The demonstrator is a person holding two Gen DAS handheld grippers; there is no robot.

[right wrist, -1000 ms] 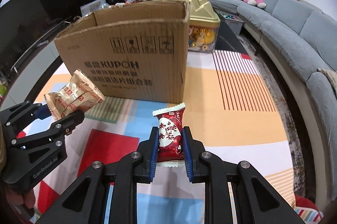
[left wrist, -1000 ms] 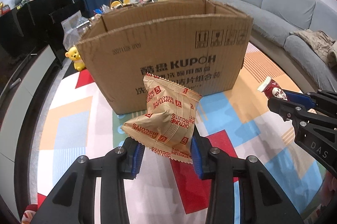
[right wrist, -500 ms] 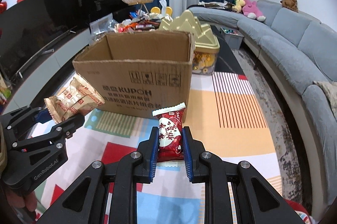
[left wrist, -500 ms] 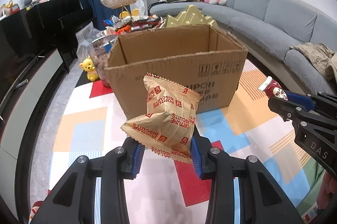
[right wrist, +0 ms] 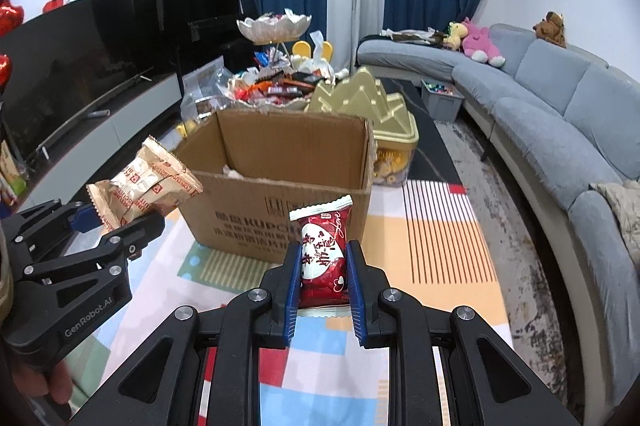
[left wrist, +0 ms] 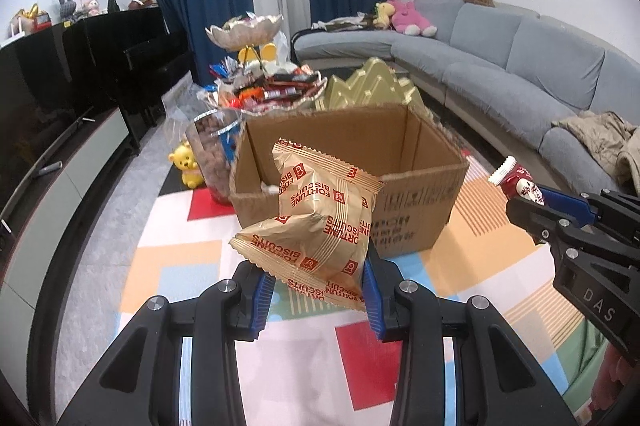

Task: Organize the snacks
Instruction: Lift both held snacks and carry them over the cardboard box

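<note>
My left gripper (left wrist: pixel 316 280) is shut on a gold Fortune Biscuits packet (left wrist: pixel 320 222), held up in front of an open cardboard box (left wrist: pixel 416 209). My right gripper (right wrist: pixel 323 270) is shut on a small red snack packet (right wrist: pixel 323 258) with a white top edge. In the left wrist view the red snack packet (left wrist: pixel 518 181) shows at the right edge. The right wrist view has the gold packet (right wrist: pixel 148 185) at the left, near the cardboard box (right wrist: pixel 256 214). Both packets hang above the colourful mat, short of the box. Something pale lies inside the box.
Behind the box stand a tiered dish heaped with snacks (right wrist: pixel 276 85), a gold mountain-shaped tin (right wrist: pixel 368 105) and a clear jar of brown snacks (left wrist: pixel 212 153). A yellow bear toy (left wrist: pixel 186 165) sits left. A grey sofa (right wrist: pixel 560 113) curves along the right, a black TV cabinet (right wrist: pixel 80 73) along the left.
Both grippers have risen with their packets still held. The box now sits lower in view and its open inside shows.
</note>
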